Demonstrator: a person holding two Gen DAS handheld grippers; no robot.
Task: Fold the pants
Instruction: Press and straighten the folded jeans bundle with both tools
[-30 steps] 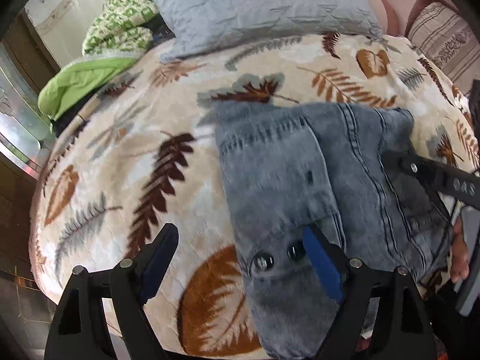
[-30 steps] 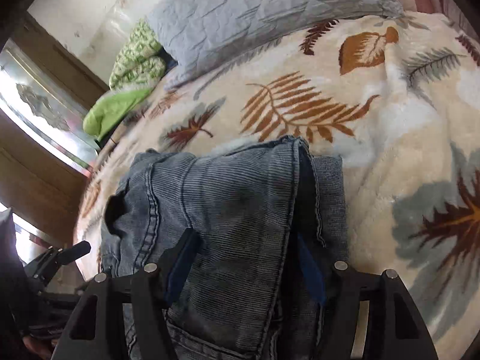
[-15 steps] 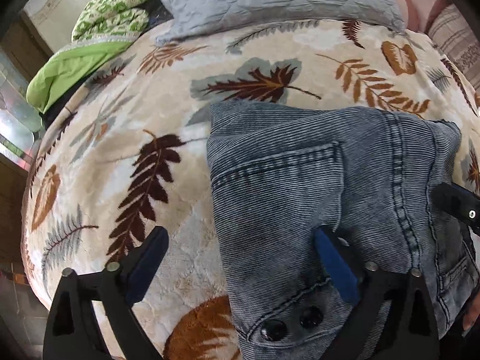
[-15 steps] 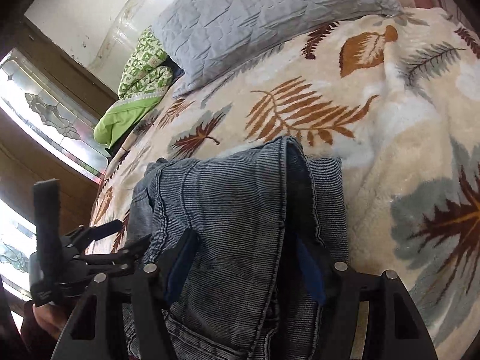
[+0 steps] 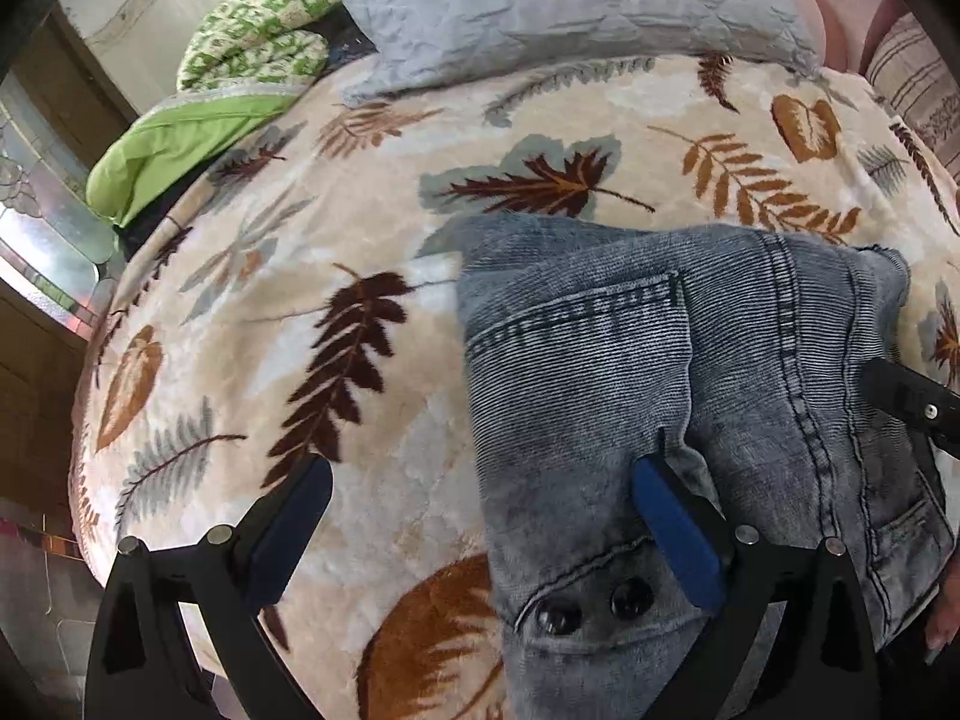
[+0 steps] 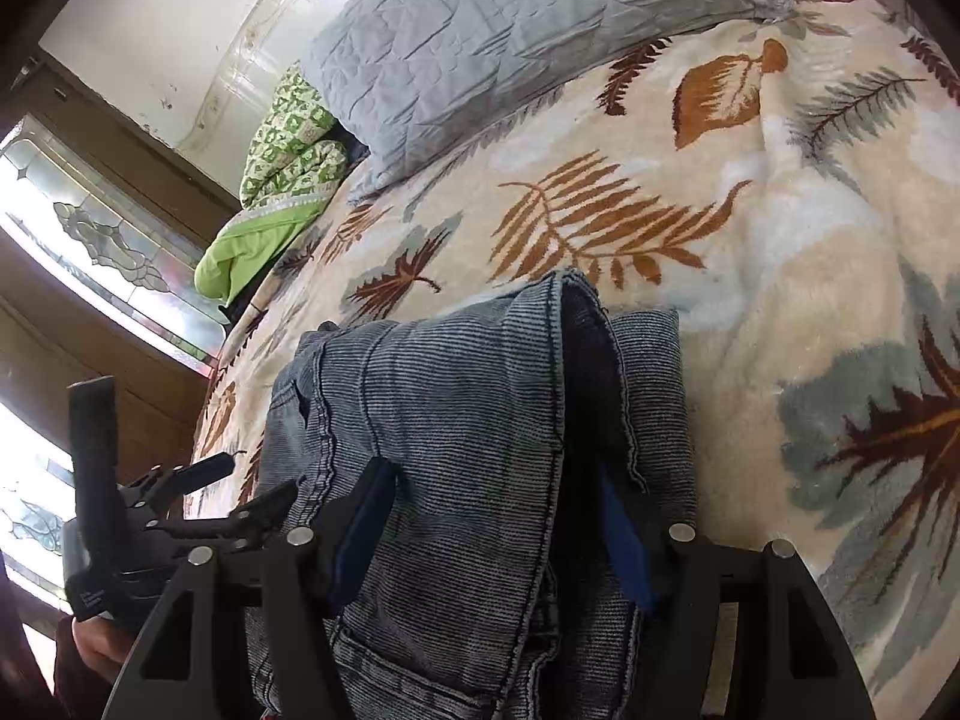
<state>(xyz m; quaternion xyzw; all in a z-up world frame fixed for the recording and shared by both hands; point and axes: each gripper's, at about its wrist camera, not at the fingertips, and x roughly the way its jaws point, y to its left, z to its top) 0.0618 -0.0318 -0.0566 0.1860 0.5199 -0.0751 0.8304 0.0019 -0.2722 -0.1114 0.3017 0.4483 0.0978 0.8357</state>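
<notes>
Grey-blue denim pants (image 5: 690,408) lie folded in a thick bundle on a leaf-print blanket (image 5: 300,300); the back pocket and two waist buttons face up. My left gripper (image 5: 480,516) is open, its right finger resting on the pants' waist edge, its left finger over bare blanket. In the right wrist view the pants (image 6: 456,420) show stacked layers. My right gripper (image 6: 498,516) is open, its fingers straddling the folded stack. The left gripper (image 6: 198,504) shows at the left of that view.
A grey quilted pillow (image 5: 570,0) lies at the head of the bed. A green patterned blanket (image 5: 240,54) is heaped at the far left. A window (image 6: 90,252) and wood frame run along the left side. The bed edge drops off on the left.
The left gripper pulled back slightly after moving forward over the pants. The right gripper stays astride the fold, and the folded stack has settled flatter.
</notes>
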